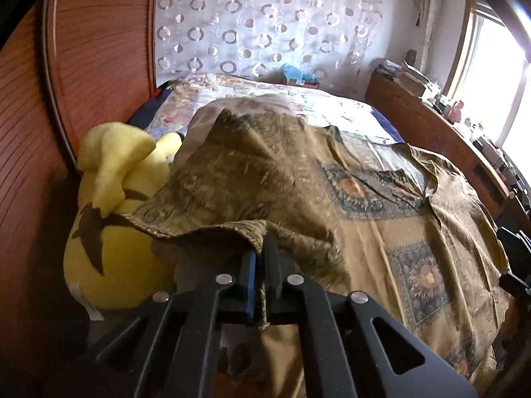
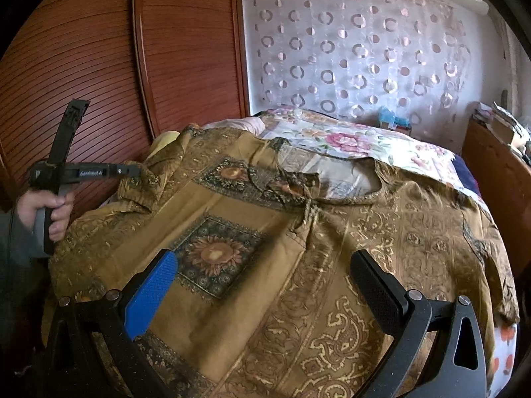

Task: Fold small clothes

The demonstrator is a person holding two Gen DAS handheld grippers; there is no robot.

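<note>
Clamped between the closed fingers of the left gripper [image 1: 262, 265] is a lifted edge of the one brown patterned blouse [image 2: 265, 265], raised at the bed's left side over a single yellow plush toy [image 1: 109, 215], while the right gripper [image 2: 265, 285] hovers with its fingers spread wide above the garment's middle, gripping nothing. Beyond them the blouse lies spread across one bed [image 2: 365, 146] under a floral cover, with a reddish wooden wardrobe [image 2: 99, 49] along its left edge, a circle-patterned curtain [image 2: 365, 49] behind its far edge, and a cluttered wooden cabinet [image 1: 415, 106] by a bright window [image 1: 497, 66] on its right.
</note>
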